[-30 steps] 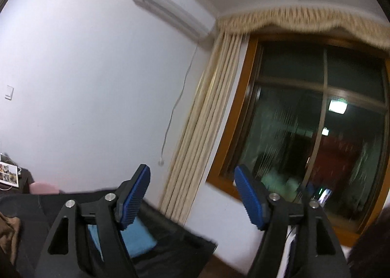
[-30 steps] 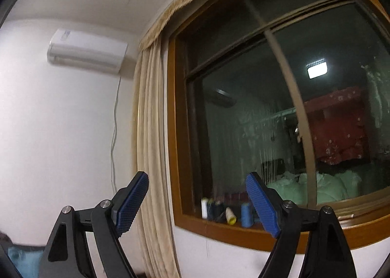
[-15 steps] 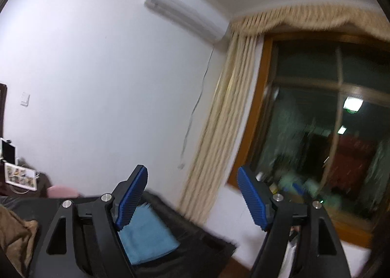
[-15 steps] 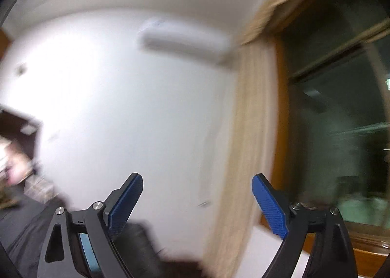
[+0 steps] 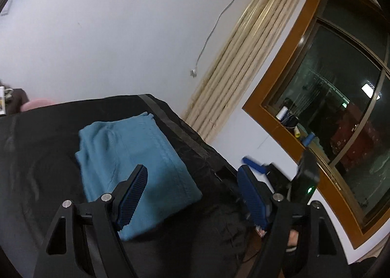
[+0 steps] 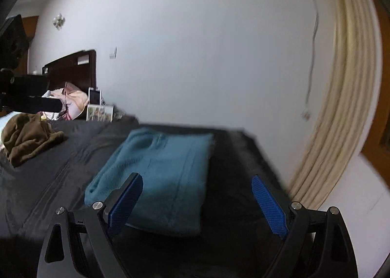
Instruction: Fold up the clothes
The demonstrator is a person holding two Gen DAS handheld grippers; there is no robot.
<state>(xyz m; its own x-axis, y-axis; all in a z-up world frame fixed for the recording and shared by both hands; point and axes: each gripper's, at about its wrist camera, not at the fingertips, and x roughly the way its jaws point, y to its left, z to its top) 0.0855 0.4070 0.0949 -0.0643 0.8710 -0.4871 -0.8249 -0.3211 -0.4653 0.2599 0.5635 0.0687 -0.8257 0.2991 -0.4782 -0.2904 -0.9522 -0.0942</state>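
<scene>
The blue cloth (image 5: 131, 163) is lying folded near the table's (image 5: 36, 156) far corner, long axis running away. Both claws, left (image 5: 192, 195) and right (image 6: 197, 202), are gaping empty just before its near edge, the right's jaws having just been opening.

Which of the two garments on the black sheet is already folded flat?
The teal knitted garment: it lies as a neat rectangle, while the brown fleece garment is a crumpled heap.

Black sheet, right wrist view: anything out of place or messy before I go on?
The brown garment lies crumpled in a heap at the far left of the black sheet, unfolded, while the teal garment lies neatly folded. Nothing spilled or damaged.
</scene>
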